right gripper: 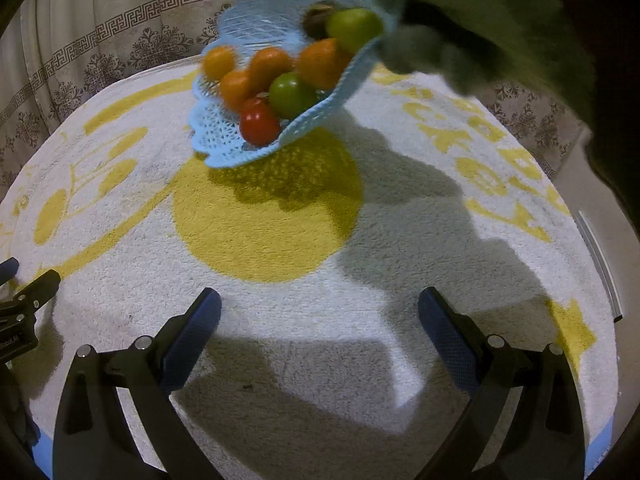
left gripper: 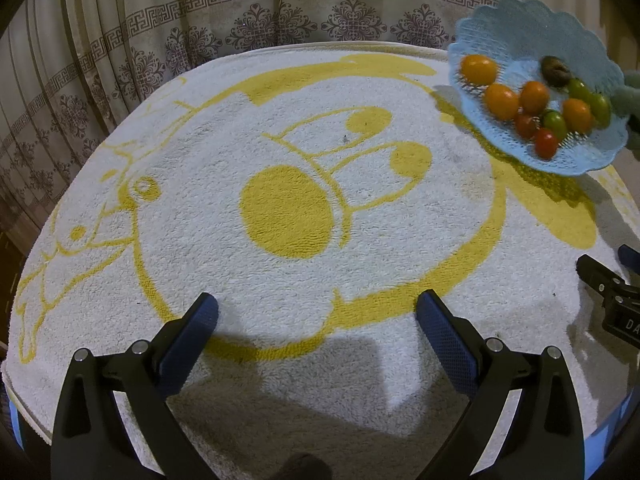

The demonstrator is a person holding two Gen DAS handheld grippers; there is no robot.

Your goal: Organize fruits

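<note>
Blue lacy basket [right gripper: 224, 148] hangs tilted above the towel [right gripper: 304, 320], gripped by a green sleeve [right gripper: 472, 24], tomatoes [right gripper: 260, 122] piled inside (red, orange, green). Left tool [left gripper: 318, 316] and right tool [right gripper: 320, 314] both gape wide, holding nothing; yellow towel lettering is unreadable

Left claw [left gripper: 318, 316] spread wide, right claw [right gripper: 320, 314] likewise (both empty)

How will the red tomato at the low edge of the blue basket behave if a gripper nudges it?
The red tomato is round and smooth, so it will probably roll. It sits at the low edge of the tilted, shallow blue basket, so it may spill out. The skin looks glossy, likely slippery and soft.
</note>
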